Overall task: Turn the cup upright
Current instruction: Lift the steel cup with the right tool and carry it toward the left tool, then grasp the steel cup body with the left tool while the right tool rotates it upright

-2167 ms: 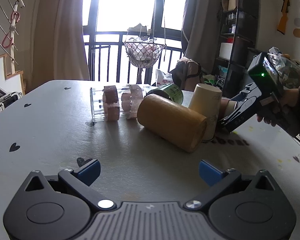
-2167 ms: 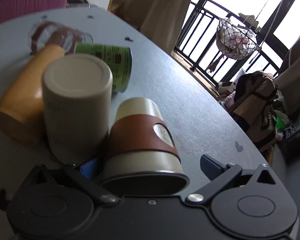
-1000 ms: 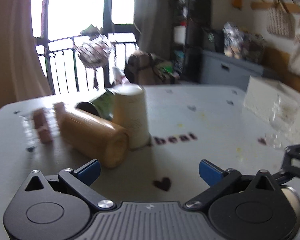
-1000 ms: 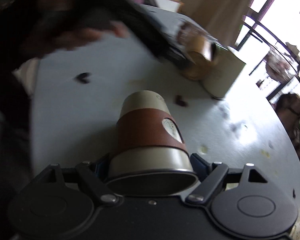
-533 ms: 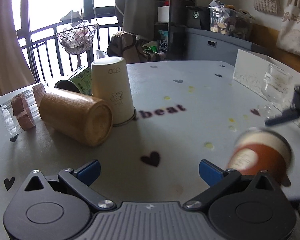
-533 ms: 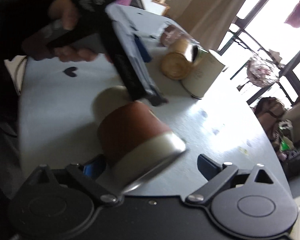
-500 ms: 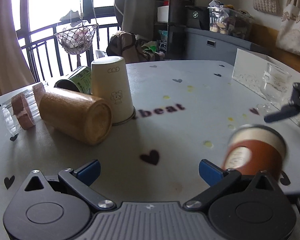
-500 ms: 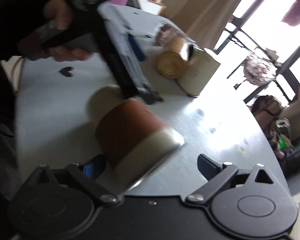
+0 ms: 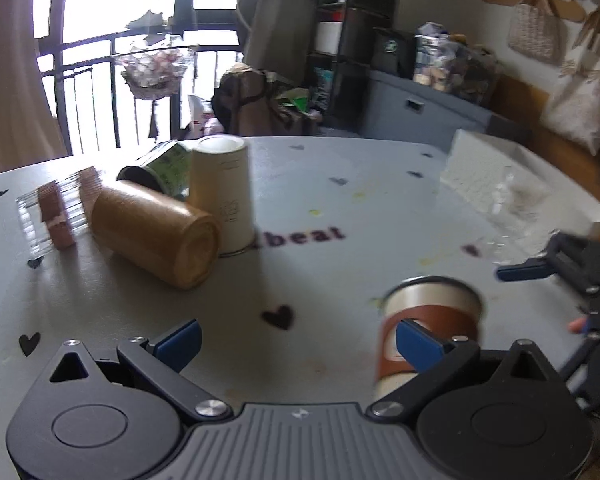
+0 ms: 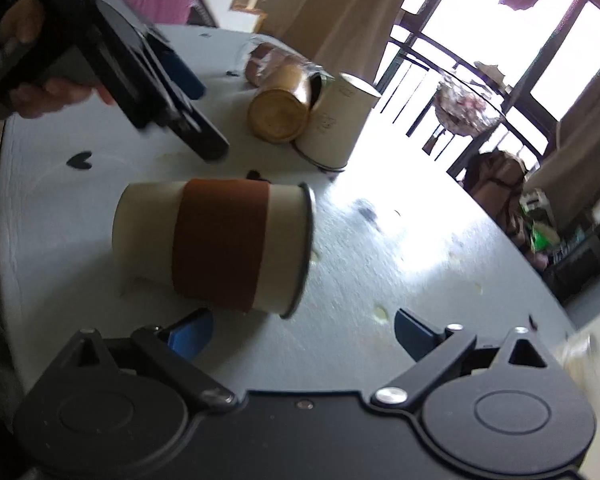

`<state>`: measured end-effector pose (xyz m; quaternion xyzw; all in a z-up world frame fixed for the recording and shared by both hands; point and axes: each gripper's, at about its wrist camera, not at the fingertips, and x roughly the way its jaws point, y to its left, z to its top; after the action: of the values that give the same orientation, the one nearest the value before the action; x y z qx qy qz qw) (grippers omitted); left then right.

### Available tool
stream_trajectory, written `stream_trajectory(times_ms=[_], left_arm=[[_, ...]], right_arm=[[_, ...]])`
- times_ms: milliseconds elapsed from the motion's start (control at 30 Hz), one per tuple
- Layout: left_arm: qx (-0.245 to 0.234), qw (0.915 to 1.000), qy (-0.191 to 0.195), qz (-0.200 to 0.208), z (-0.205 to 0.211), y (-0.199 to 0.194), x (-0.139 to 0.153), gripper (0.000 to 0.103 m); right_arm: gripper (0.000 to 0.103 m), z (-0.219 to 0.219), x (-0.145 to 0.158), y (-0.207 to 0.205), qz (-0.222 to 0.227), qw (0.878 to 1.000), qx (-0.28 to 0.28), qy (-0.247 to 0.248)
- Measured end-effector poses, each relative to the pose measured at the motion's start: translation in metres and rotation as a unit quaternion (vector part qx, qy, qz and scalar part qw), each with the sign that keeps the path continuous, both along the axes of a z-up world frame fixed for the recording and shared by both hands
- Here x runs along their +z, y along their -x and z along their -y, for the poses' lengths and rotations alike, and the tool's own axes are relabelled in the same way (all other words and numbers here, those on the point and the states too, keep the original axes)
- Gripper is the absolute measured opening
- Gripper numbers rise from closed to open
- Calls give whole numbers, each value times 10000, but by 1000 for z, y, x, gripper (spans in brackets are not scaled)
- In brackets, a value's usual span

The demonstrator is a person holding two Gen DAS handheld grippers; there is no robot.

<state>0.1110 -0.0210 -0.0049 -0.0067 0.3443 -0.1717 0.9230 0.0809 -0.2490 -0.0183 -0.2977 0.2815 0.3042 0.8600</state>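
i see the cup, cream with a brown sleeve, standing mouth-up on the grey table in the left wrist view, its rim blurred. it sits just ahead of the left gripper, off to that gripper's right side, with the right blue fingertip overlapping its sleeve in the picture; whether they touch i can't tell. the left gripper's fingers are spread wide with nothing between them.

from the right wrist view the cup shows sideways across the tilted frame, just beyond the right gripper and nearer its left finger, not between the fingers. the right gripper is spread wide too, holding nothing.

further out i've got a cluster well apart from the cup: a wooden cylinder lying on its side, touching a cream paper cup that stands mouth-down, a green can lying behind them, and a clear glass with brown bands on its side beside the cylinder. a black heart marks the table between the left gripper's fingers.
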Motion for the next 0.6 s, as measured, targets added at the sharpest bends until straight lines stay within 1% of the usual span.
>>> stream_trajectory(times_ms=[100,167,233,267,300,333,367,433,500,533,600], left_arm=[[-410,9991,-23,-110,13,8,4,93],[-739,9969,-127,-236,26,12,1,87],[-1008,9939,-166,-409,36,15,-4,81],[-1116,9923,-197,-498,41,16,-7,80],[-1189,9911,-242,-555,46,17,-9,76],[-1232,9902,-284,-590,48,17,-12,71],[-1263,9896,-314,-621,51,18,-13,68],[-1294,9890,-307,-649,53,19,-17,61],[-1283,9895,-322,-584,55,22,-20,61],[-1267,9898,-333,-558,56,24,-20,61],[-1251,9902,-353,-513,57,27,-21,61]], right_arm=[[98,13,3,0,-244,9973,-447,-529],[98,24,3,0,-435,9914,-792,-946],[98,35,3,-2,-702,9800,-1198,-1429],[98,40,2,-2,-867,9710,-1443,-1695],[98,45,3,-2,-1028,9603,-1714,-1949],[98,50,4,-2,-1208,9481,-1925,-2222],[98,54,3,-1,-1425,9341,-2085,-2522],[98,61,3,-1,-1905,9005,-2339,-3133],[98,66,-2,-1,-2343,8649,-2473,-3687],[98,70,-6,-2,-2524,8456,-2529,-3965],[100,69,-17,-7,-2974,7974,-2718,-4493]])
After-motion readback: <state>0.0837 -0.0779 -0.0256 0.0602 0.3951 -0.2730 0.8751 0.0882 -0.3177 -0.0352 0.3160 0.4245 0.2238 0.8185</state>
